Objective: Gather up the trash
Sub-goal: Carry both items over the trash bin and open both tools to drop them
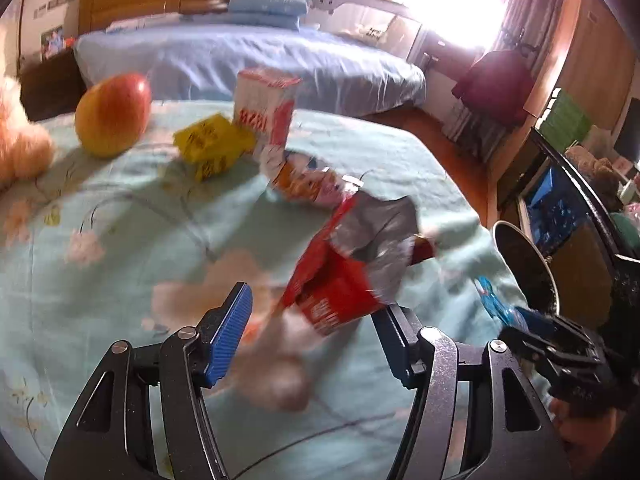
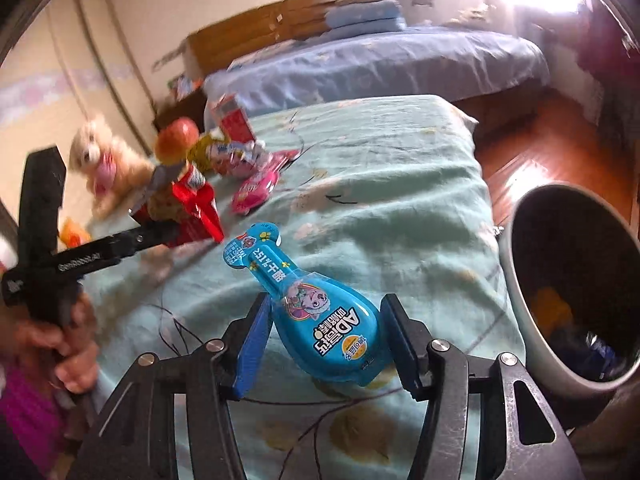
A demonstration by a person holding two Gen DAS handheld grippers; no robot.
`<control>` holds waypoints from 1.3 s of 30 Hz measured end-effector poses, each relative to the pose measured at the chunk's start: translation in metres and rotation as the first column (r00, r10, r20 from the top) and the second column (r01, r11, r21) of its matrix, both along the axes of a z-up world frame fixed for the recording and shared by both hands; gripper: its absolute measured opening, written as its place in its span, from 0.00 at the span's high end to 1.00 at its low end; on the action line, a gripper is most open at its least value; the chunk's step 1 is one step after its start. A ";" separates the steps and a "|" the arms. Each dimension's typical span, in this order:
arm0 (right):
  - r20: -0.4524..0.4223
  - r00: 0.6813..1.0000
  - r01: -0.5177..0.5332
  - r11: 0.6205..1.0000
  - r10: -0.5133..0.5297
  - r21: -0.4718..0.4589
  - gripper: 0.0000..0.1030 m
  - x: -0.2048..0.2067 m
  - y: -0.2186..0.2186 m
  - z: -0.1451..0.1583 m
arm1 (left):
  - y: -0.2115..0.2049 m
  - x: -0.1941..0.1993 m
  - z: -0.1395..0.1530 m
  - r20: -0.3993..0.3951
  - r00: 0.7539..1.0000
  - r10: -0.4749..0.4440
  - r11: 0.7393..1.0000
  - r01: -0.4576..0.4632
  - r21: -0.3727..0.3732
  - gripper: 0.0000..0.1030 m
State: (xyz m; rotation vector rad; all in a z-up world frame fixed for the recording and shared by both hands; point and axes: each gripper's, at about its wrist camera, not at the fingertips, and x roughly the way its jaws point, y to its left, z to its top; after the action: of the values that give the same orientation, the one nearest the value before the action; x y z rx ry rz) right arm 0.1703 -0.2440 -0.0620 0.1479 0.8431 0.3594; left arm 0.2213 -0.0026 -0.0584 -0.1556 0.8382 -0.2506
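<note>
On a bed covered with a pale green floral quilt [image 2: 392, 200], the right hand-held gripper [image 2: 324, 344] has its blue-padded jaws closed on the wide end of a flat blue bottle-shaped snack packet [image 2: 320, 312], whose narrow neck points away toward the far side. Just right of it, beside the bed's edge, stands a round grey bin with a dark inside [image 2: 576, 280], some rubbish lying at its bottom.

The left hand-held gripper [image 1: 312, 332] has a torn red carton with a silver foil lining [image 1: 352, 264] at its right finger; the left pad stands clear of the carton, so the jaws are apart and not pressing on it. The picture is blurred here. In the right wrist view a person's hand [image 2: 72, 344] grips this tool's black handle at the near left.

Farther across the quilt lie a crumpled yellow wrapper [image 1: 212, 144], an upright white and red carton [image 1: 264, 108] and a pink and orange printed wrapper [image 1: 312, 184]. A red and yellow apple [image 1: 114, 114] sits at the far left, near a cream plush dog [image 2: 108, 160]. A second bed with a blue sheet [image 1: 248, 64] stands beyond.
</note>
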 end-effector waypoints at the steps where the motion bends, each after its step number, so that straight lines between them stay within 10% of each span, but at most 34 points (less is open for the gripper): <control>1: 0.001 1.000 0.017 1.000 -0.017 0.012 0.45 -0.002 -0.004 0.000 | -0.004 0.001 -0.001 0.000 1.000 -0.006 1.000 0.006 0.006 0.72; 6: -0.002 0.998 0.065 0.997 -0.065 0.048 0.45 -0.009 -0.021 0.000 | -0.012 0.001 -0.003 -0.021 1.000 -0.002 1.000 0.001 -0.011 0.87; 39: 0.061 0.949 0.310 0.951 -0.310 0.010 0.45 -0.037 -0.120 0.008 | -0.146 -0.034 0.020 -0.041 0.975 -0.219 0.975 0.216 -0.059 0.88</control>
State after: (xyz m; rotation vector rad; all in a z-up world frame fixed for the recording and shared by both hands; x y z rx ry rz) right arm 0.1334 -0.3639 -0.0536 0.2650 0.7446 0.0676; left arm 0.1871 -0.1488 -0.0388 -0.1205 0.8966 -0.4777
